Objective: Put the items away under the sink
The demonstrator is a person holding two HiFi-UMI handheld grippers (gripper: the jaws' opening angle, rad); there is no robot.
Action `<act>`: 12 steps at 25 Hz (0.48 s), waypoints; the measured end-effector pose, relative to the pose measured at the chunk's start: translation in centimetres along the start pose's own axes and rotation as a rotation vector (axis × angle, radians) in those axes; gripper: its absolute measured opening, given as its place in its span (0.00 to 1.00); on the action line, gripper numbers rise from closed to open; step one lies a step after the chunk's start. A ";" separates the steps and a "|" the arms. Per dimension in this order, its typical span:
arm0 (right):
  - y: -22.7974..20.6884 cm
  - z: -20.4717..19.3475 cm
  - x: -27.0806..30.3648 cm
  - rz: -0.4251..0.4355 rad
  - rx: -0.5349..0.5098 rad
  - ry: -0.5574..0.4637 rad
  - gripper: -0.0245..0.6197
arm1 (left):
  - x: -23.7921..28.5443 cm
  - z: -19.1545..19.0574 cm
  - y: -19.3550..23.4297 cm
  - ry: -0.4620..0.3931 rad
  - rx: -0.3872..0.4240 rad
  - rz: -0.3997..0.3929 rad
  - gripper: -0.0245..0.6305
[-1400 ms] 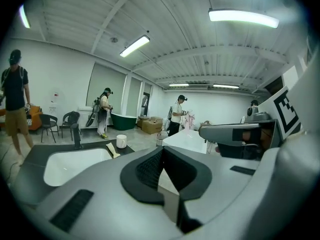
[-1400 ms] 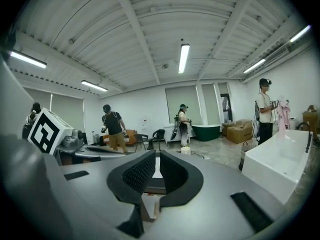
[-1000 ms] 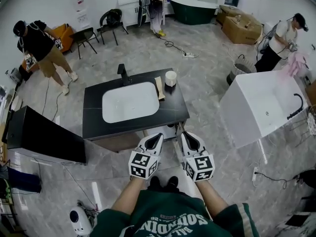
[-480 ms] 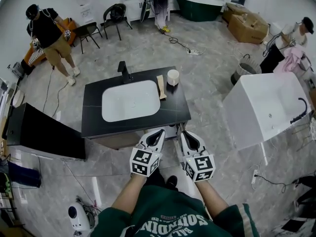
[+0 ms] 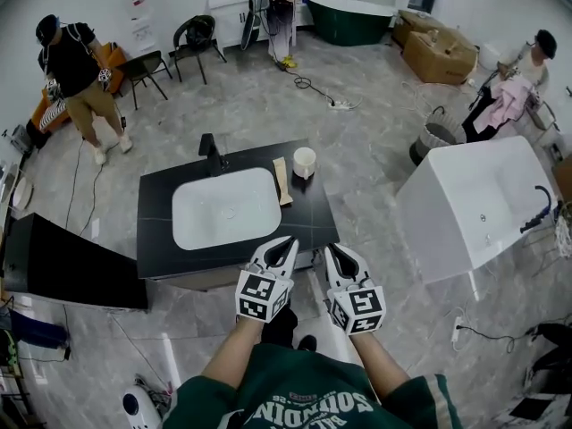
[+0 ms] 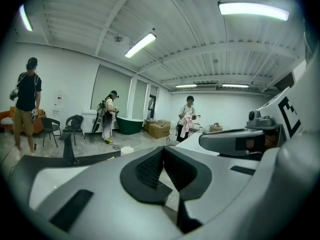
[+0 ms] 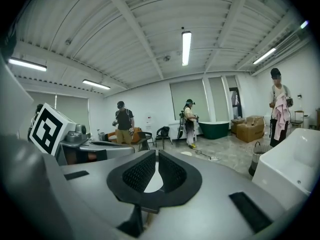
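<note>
Two empty grippers at the front edge of a black vanity.
The black tabletop (image 5: 156, 239) carries a white sink (image 5: 223, 208). The left gripper (image 5: 290, 240) and right gripper (image 5: 330, 248) hover side by side over its front right edge, each with jaws closed together on nothing. Right of the sink lies a wooden piece (image 5: 281, 181), a white cup (image 5: 305, 162) just beside it; a black faucet (image 5: 210, 150) stands behind the sink.
</note>
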State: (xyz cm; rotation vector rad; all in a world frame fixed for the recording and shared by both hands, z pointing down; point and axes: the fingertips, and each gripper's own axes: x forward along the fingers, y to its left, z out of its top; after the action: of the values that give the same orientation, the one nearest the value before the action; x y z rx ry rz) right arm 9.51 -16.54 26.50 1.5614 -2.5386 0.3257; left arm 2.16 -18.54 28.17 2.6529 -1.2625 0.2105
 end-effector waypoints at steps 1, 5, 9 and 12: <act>-0.5 0.3 0.9 -0.006 -0.002 0.003 0.11 | 0.7 0.5 0.6 -0.009 0.004 -0.006 0.05; -2.5 1.3 4.3 -0.026 0.029 0.009 0.11 | 4.0 1.6 3.0 -0.004 0.008 -0.027 0.05; -3.8 2.0 7.2 -0.046 0.037 0.016 0.11 | 7.5 2.7 6.0 0.003 0.004 -0.044 0.06; -4.9 2.0 9.2 -0.060 0.035 0.024 0.11 | 10.0 3.1 7.7 -0.005 0.000 -0.064 0.06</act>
State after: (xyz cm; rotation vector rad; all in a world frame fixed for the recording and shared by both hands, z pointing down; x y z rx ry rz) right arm 9.71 -27.18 27.22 1.6323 -2.4759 0.3807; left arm 2.53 -31.51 28.13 2.6906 -1.1773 0.1944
